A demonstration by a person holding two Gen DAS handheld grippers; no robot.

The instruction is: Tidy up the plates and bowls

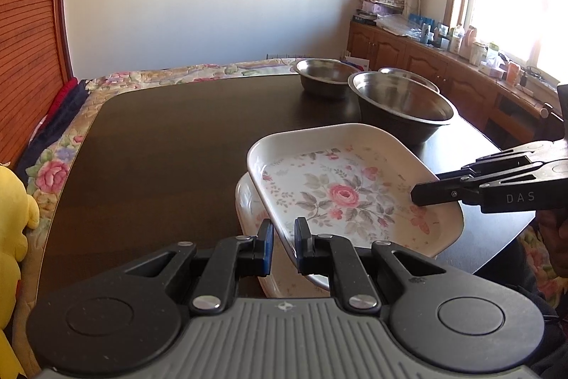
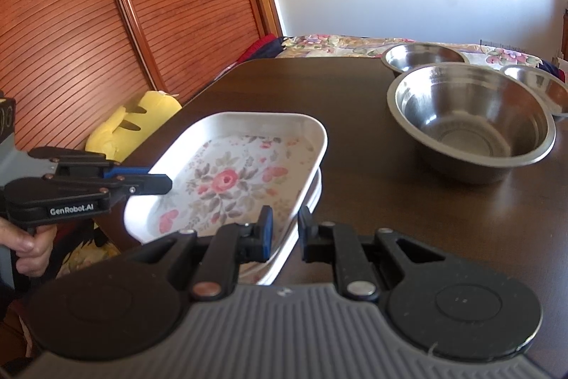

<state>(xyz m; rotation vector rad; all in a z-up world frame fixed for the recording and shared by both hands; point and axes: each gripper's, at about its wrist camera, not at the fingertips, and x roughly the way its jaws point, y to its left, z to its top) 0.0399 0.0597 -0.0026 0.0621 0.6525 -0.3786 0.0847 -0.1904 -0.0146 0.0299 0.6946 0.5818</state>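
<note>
A: Where are we with the plates?

B: We have the floral plate point(image 1: 340, 187) pinched at two rims. The left gripper point(image 1: 283, 238) has its jaws closed on the near-left rim, and the right gripper point(image 2: 285, 229) has its jaws closed on the opposite rim. The plate sits tilted just above a second plate point(image 1: 248, 201) of the same shape, which lies on the tabletop point(image 1: 170, 137). At the edges we can see, the two look close to nesting, though we cannot tell whether they touch yet.

A: So this is the stacking step?

B: We judge so: plate onto plate, near the front edge of the tabletop. The bowls are not dealt with. The large bowl point(image 2: 472, 126) stands beyond the plates, and two smaller bowls point(image 2: 422, 57) point(image 2: 539, 87) sit behind it, all three separate.

A: What does the next move ask of us?

B: Level the upper plate so its corners line up with the lower one, settle it flat, then let both jaws go together. If one side lets go first, the plate could slide off-square. After that, we would likely nest the bowls.
</note>
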